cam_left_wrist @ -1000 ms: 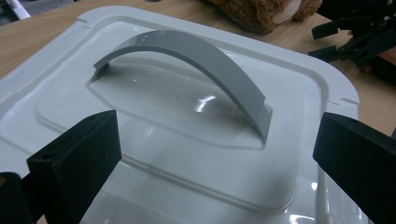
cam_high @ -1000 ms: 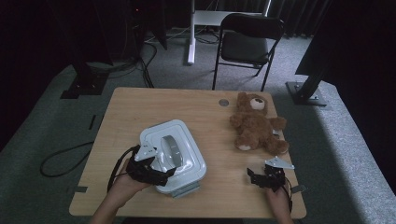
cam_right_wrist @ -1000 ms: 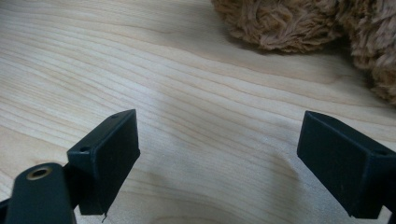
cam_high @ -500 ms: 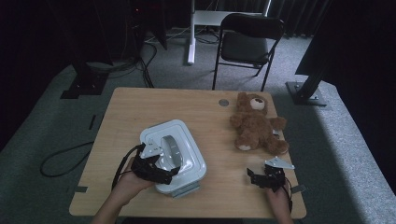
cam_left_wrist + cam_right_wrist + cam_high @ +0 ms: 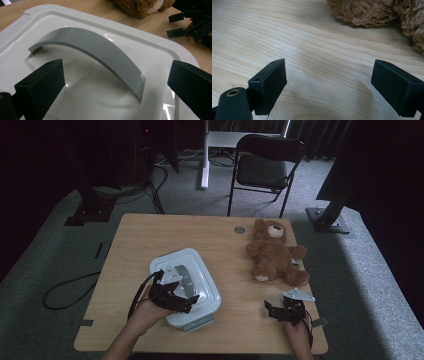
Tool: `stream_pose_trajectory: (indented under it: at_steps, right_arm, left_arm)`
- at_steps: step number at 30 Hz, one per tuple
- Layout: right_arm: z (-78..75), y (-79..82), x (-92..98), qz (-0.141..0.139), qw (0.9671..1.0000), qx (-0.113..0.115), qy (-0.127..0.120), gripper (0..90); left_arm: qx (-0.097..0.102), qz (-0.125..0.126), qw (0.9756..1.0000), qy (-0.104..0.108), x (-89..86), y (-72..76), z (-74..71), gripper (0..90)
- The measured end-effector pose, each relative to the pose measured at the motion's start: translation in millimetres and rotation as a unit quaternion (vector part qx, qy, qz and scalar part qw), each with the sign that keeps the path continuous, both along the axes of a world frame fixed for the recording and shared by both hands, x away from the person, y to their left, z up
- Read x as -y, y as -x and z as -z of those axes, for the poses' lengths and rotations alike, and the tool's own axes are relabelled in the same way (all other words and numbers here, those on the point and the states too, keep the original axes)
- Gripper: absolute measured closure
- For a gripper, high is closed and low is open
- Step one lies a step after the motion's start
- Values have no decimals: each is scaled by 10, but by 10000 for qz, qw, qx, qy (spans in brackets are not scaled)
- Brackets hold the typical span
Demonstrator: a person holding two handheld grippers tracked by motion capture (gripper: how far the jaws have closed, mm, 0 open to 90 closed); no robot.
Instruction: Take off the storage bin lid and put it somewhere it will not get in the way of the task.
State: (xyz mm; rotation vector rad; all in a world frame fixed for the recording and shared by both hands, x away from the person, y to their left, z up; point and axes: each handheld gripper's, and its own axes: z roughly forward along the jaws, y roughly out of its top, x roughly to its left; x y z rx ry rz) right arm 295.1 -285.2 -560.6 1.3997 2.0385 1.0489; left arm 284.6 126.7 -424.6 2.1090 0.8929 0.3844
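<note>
The white lidded box is the anchor here, sitting on the wooden table toward its near left part. Everything else is easiest to place off it.

The left gripper hangs right over the box's lid, jaws spread wide apart, one on either side of the grey arched handle. In the left gripper view the handle runs up between the two black jaws, but neither one is touching it; there's a clear gap on both sides. The handle curves up off the lid's sunken middle.

To the right of the box, well apart from it, the right gripper sits low over bare wood near the table's front edge. Its jaws are also open wide with nothing between them, just wood grain in the right gripper view.

Beyond that gripper, off to the box's right and farther back, a brown teddy bear lies on its back. A small round grey cap sits in the tabletop just left of the bear's head.
</note>
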Motion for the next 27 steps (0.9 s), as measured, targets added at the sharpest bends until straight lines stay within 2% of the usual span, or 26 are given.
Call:
stream_pose_trajectory:
  at_steps: [3, 5, 9, 11, 13, 14, 15, 17, 19, 21, 24, 27]
  right_arm:
    - [0, -1, 4, -6, 10000, 2, -12, 122]
    - [0, 1, 7, -4, 10000, 4, -28, 122]
    - [0, 3, 2, -8, 10000, 10, -22, 122]
    - [0, 5, -1, -12, 10000, 7, -16, 122]
    - [1, 4, -3, -33, 10000, -1, -1, 122]
    - [1, 4, -4, -34, 10000, -3, 5, 122]
    - [1, 3, -5, -42, 10000, -7, 11, 122]
    - [2, 1, -7, -44, 10000, -8, 21, 123]
    - [2, 2, -8, -48, 10000, -7, 28, 123]
    - [3, 1, -8, -48, 10000, -20, 27, 123]
    - [3, 1, -10, -59, 10000, -17, 36, 123]
    - [3, 1, -12, -62, 10000, -23, 36, 123]
  left_arm:
    - [-10, -20, 10000, 44, 19, -18, -1, 18]
    - [9, -84, 10000, 24, 46, -45, -1, 58]
    - [-46, -167, 9998, -34, 62, -106, 26, 76]
    - [-43, -180, 9998, -31, 55, -110, 26, 161]
    - [-27, -213, 9998, 16, 39, -118, 30, 162]
    - [54, -248, 9997, -6, 38, -109, 30, 184]
    - [54, -235, 9997, 39, 32, -109, 29, 245]
    - [6, -194, 9998, 107, 22, -115, 28, 275]
    - [-53, -148, 9996, 238, 17, -115, 41, 342]
    - [-43, -89, 9994, 322, 14, -102, 47, 388]
    - [13, 28, 9995, 310, 21, -84, 46, 474]
    - [-61, 51, 9992, 384, 14, -88, 50, 498]
